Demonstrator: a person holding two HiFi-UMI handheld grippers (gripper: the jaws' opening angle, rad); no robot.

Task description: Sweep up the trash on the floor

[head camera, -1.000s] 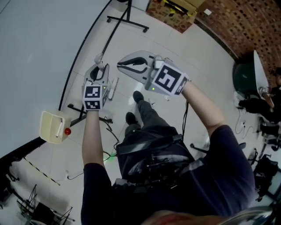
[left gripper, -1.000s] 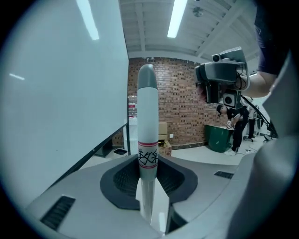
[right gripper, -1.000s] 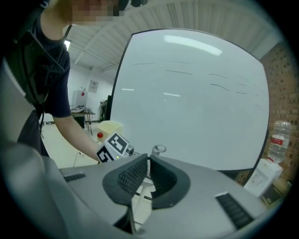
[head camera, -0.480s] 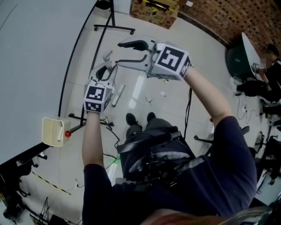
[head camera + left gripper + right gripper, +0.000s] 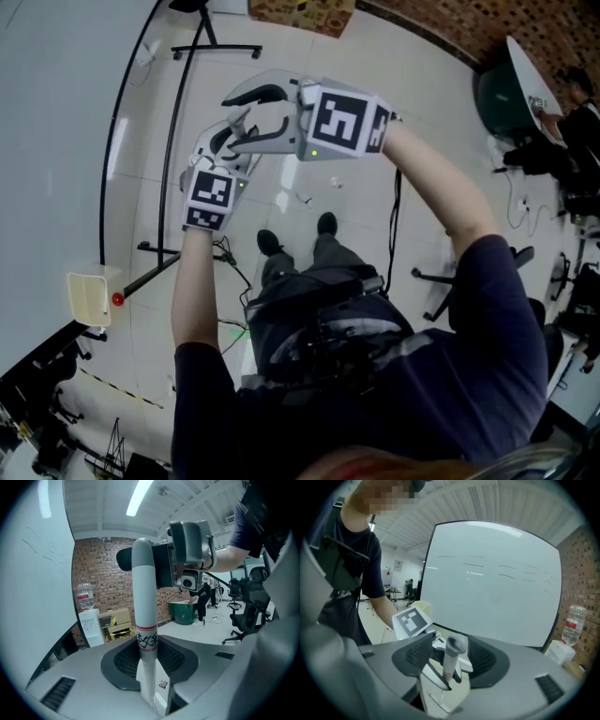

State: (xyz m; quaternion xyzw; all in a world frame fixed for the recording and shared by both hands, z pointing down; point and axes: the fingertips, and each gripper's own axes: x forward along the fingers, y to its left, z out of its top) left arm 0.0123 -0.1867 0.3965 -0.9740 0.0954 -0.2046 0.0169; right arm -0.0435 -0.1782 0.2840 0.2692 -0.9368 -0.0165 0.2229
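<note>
On the floor point(image 5: 375, 56), two trash scraps point(image 5: 303, 199) at 12 o'clock of the shoes point(image 5: 270, 242), just before them. At 9 o'clock, a whiteboard point(image 5: 56, 112); at 8, near its stand's foot, a dustpan point(image 5: 89, 298). At 12, far off, a cardboard box point(image 5: 300, 11); at 2, a bin point(image 5: 495, 94); at 3, a chair base point(image 5: 436, 281). Between the left gripper point(image 5: 147, 658) jaws, a handle point(image 5: 143, 597), upright, its top end between the right gripper point(image 5: 450, 660) jaws.
</note>
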